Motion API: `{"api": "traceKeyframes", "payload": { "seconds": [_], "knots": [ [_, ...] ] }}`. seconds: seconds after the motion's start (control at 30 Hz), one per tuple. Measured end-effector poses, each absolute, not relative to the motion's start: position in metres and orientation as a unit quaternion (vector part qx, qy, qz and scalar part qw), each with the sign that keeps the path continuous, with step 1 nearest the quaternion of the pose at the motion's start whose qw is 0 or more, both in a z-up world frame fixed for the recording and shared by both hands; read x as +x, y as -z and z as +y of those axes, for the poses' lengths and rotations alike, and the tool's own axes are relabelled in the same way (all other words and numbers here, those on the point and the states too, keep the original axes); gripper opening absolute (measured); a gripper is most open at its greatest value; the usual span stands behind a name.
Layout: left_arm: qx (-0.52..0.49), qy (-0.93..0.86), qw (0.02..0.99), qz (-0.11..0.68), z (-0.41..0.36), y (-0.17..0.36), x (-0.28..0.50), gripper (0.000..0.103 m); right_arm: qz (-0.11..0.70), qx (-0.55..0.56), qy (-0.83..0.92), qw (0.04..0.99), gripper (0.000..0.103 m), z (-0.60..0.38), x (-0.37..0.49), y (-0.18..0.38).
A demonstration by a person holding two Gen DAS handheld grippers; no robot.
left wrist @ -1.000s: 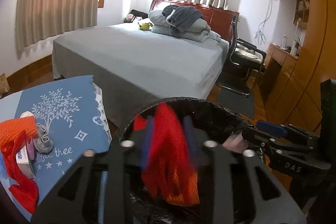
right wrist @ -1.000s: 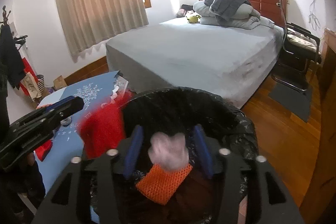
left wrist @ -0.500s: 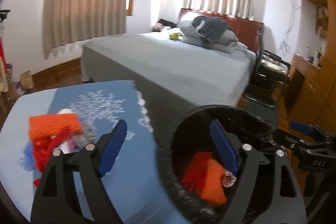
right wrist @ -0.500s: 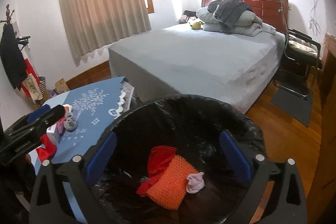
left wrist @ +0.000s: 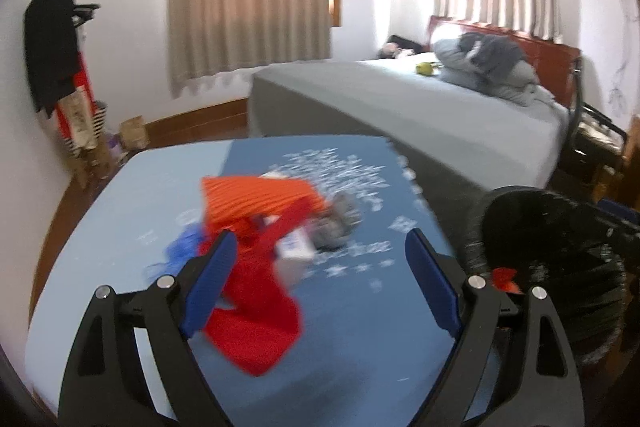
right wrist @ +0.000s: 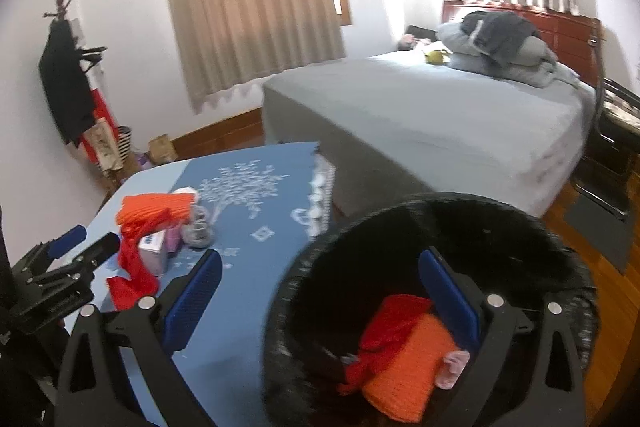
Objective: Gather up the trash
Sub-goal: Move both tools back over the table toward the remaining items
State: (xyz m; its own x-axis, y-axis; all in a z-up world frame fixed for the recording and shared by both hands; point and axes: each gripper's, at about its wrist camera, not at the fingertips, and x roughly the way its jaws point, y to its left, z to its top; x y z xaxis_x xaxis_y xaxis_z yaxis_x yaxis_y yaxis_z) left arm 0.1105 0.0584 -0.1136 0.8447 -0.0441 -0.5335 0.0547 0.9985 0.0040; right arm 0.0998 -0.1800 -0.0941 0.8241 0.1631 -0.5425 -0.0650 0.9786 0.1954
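My left gripper [left wrist: 320, 279] is open and empty above the blue table [left wrist: 132, 203], facing a pile of trash: an orange knit piece [left wrist: 256, 197], a red cloth [left wrist: 256, 323], a small white box [left wrist: 296, 247] and a grey lump [left wrist: 340, 223]. My right gripper [right wrist: 320, 303] is open and empty over the rim of the black-lined bin [right wrist: 500, 219]. The bin holds a red cloth [right wrist: 392, 327], an orange knit piece [right wrist: 408, 375] and a small pink scrap [right wrist: 454, 367]. The left gripper also shows in the right wrist view [right wrist: 80, 247].
A grey bed [right wrist: 440, 115] stands behind the table and bin. A coat stand [left wrist: 56, 47] with dark clothes is at the left wall. A black chair [right wrist: 616, 147] sits at the right on the wooden floor.
Both grippers opened and dropped the red cloth and pink scrap into the bin. The left gripper swung left from the bin to the pile on the table. The right gripper shifted slightly left.
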Motion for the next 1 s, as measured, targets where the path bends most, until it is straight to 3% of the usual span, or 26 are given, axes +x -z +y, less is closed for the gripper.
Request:
{"api": "traceKeyframes", "payload": {
  "seconds": [0.4,0.63,0.83,0.93,1.0],
  "knots": [
    [-0.013,-0.035,0.95,0.309,0.112,0.143,0.113,0.083,0.295,0.058,-0.127,0.945,0.096,-0.108,0.133,0.113],
    [-0.023,-0.034,0.943,0.33,0.113,0.161,0.124,0.082,0.309,0.046,-0.147,0.938,0.086,-0.089,0.145,0.127],
    [-0.028,-0.027,0.938,0.345,0.107,0.175,0.139,0.079,0.318,0.046,-0.145,0.936,0.085,-0.088,0.152,0.133],
    [-0.03,-0.024,0.933,0.357,0.104,0.182,0.146,0.073,0.321,0.045,-0.144,0.935,0.085,-0.088,0.153,0.135],
    [-0.034,-0.019,0.928,0.37,0.102,0.187,0.151,0.057,0.323,0.044,-0.144,0.935,0.085,-0.087,0.154,0.135]
  ]
}}
